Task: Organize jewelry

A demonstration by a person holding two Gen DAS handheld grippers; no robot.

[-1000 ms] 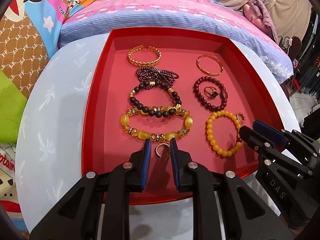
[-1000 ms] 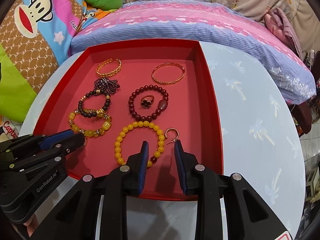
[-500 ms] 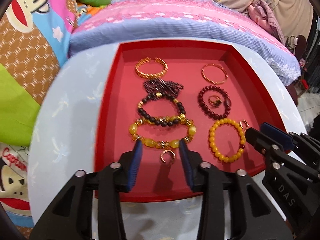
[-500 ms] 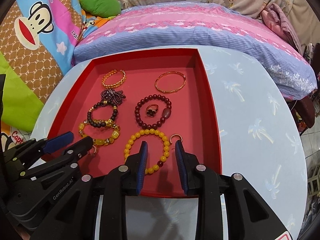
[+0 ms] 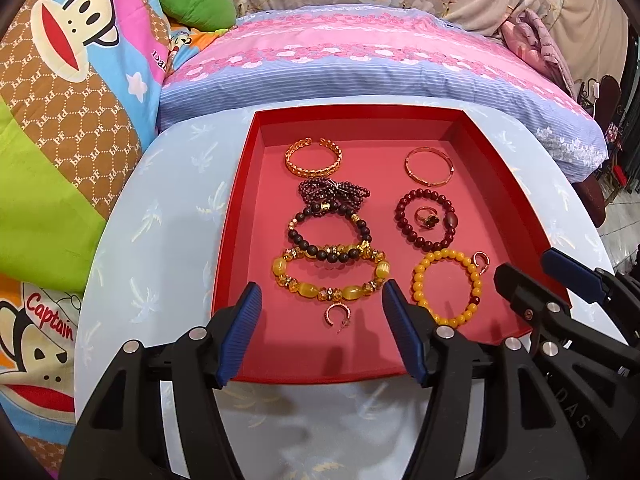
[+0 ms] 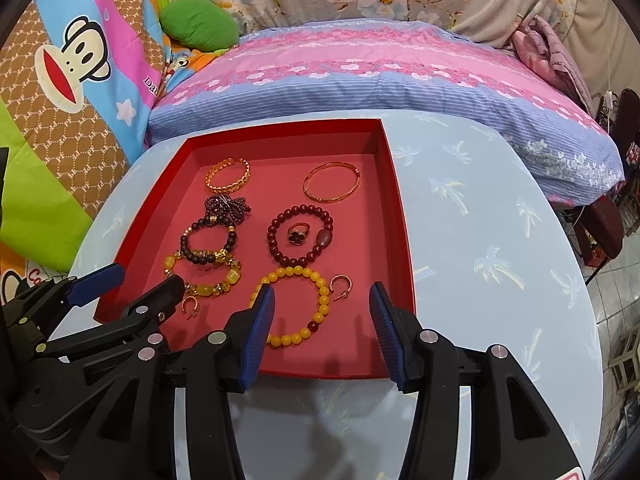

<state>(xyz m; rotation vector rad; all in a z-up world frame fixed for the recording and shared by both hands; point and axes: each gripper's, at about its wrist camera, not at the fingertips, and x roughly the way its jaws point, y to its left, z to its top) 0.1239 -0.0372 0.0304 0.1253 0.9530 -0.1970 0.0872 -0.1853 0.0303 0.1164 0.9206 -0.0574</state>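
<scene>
Opening, both hand-held grippers (image 5: pixel 322 308) (image 6: pixel 322 300) empty; round glossy bead bracelets (image 5: pixel 448 288) in matte red tray (image 5: pixel 236 240).

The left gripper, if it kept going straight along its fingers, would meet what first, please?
Probably the small gold hoop earring, lying loose between the opening jaws of the left gripper; depth is unclear, so it could land on the red tray floor instead.

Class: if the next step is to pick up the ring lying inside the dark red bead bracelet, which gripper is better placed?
Probably the right gripper: the ring lies nearer its line; its opening jaws hold nothing.
</scene>
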